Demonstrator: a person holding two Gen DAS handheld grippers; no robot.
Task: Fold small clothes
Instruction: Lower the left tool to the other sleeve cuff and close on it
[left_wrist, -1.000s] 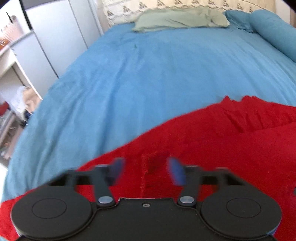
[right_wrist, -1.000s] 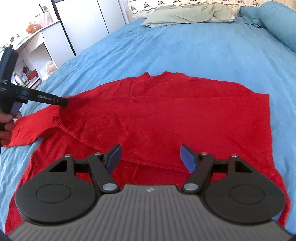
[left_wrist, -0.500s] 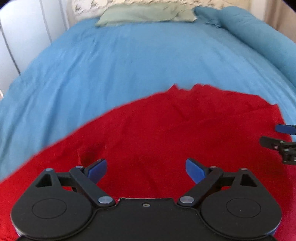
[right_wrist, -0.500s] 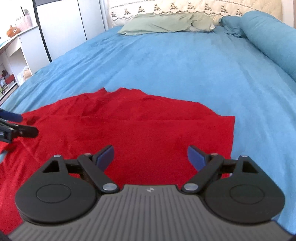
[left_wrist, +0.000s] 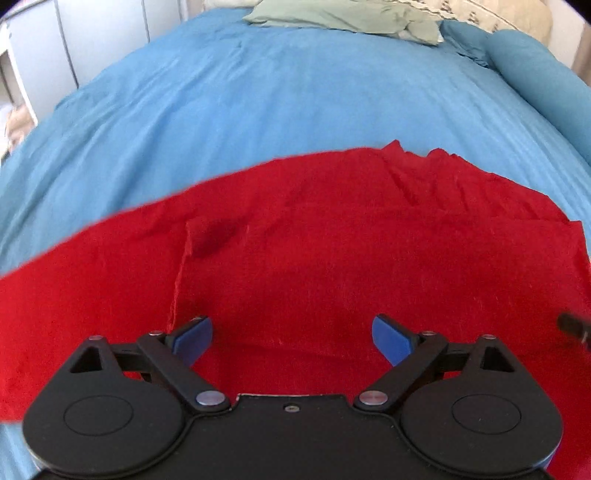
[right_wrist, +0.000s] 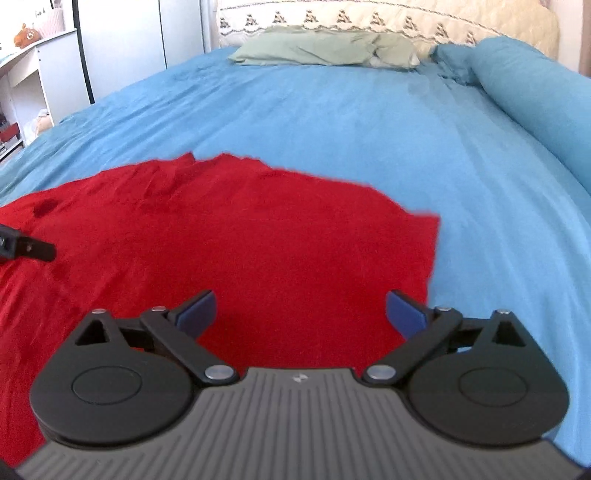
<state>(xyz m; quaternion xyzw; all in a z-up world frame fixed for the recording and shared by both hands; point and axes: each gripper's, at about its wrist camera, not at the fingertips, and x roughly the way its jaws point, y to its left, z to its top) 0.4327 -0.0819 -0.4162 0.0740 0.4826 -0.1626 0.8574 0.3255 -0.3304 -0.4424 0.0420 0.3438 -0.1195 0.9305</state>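
The left gripper (left_wrist: 291, 338) hovered low over the red garment (left_wrist: 332, 258), angled forward along the bed, its 2 blue-padded fingers (left_wrist: 194, 334) spread wide with nothing between them. The right gripper (right_wrist: 301, 312) was held in much the same pose, level and pointing toward the head of the bed, its jaws equally wide apart and empty. The garment lay spread flat directly beneath and ahead of both grippers; from the left wrist camera a folded-over layer showed, with a seam edge (left_wrist: 181, 273) running away from the left finger and a small dark patch (left_wrist: 216, 236) farther ahead. From the right wrist camera the cloth's right-hand edge (right_wrist: 434, 243) ended just ahead of the right finger, and its far edge was ruffled at the neckline (right_wrist: 192, 160). A dark tip of the left gripper poked in at the left border of that view, above the cloth; the right gripper's tip showed likewise at the right border of the left view. The garment rested on a blue bedspread (right_wrist: 351, 122) that stretched well beyond the grippers to a pale green pillow (right_wrist: 321, 46), a rolled blue bolster (right_wrist: 535, 96) to the right, and a patterned cream headboard (right_wrist: 388, 18). Far to the left stood white wardrobe doors (right_wrist: 122, 40) and a white shelf unit (right_wrist: 26, 81).
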